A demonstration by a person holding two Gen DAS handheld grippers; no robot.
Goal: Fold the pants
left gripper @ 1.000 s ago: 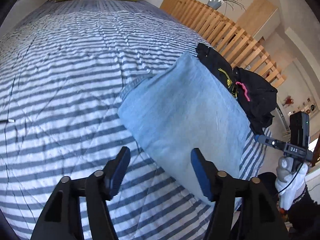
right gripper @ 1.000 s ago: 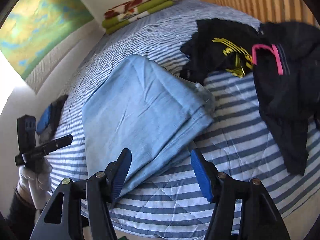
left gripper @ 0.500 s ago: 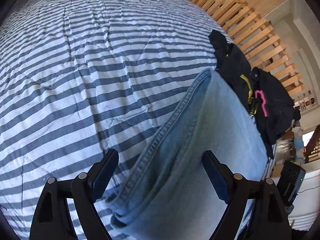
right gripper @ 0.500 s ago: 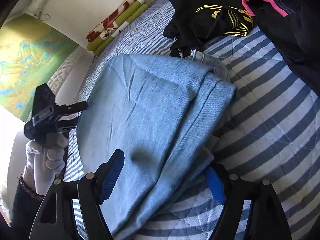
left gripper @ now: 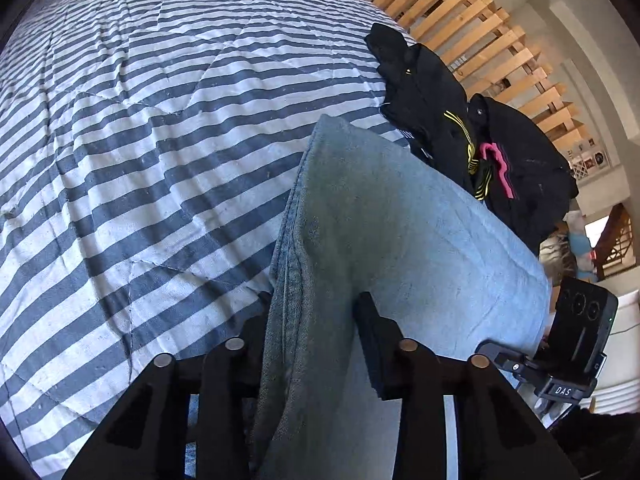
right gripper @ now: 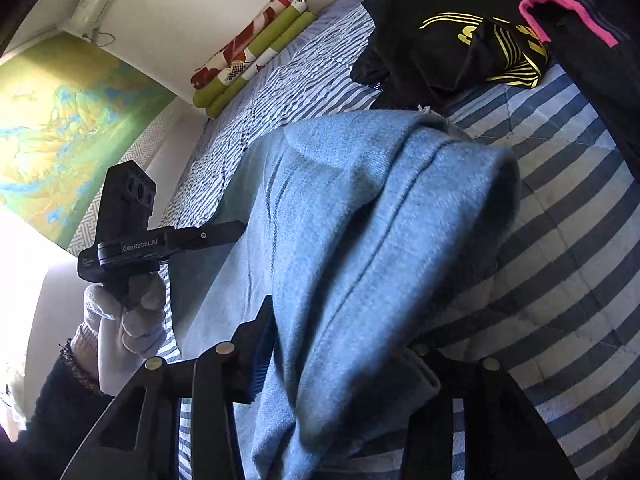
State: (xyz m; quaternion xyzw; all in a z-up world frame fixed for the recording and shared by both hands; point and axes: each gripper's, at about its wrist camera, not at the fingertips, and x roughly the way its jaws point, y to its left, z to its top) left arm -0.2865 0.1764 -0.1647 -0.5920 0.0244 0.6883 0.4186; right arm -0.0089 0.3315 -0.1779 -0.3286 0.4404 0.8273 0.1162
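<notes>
Both tools closing on the jeans

My left tool (left gripper: pixel 316 332) and right tool (right gripper: pixel 340 344) each pinch a jeans (left gripper: pixel 400 240) edge on the striped bed (left gripper: pixel 160 120); black clothes (left gripper: pixel 480 140) lie at two o'clock.

A home bedroom: striped quilt (left gripper: pixel 168 128) on a bed (wall map (right gripper: pixel 72 128) nearby).

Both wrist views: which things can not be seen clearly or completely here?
- Left wrist view: the left finger of the left gripper is behind the jeans; the jaws are closing on the denim.
- Right wrist view: the right finger of the right gripper is under the jeans; its jaws are closing too.
- Black clothes: cut off by the top edge.
- Print on the black clothes: folded, unreadable.
</notes>
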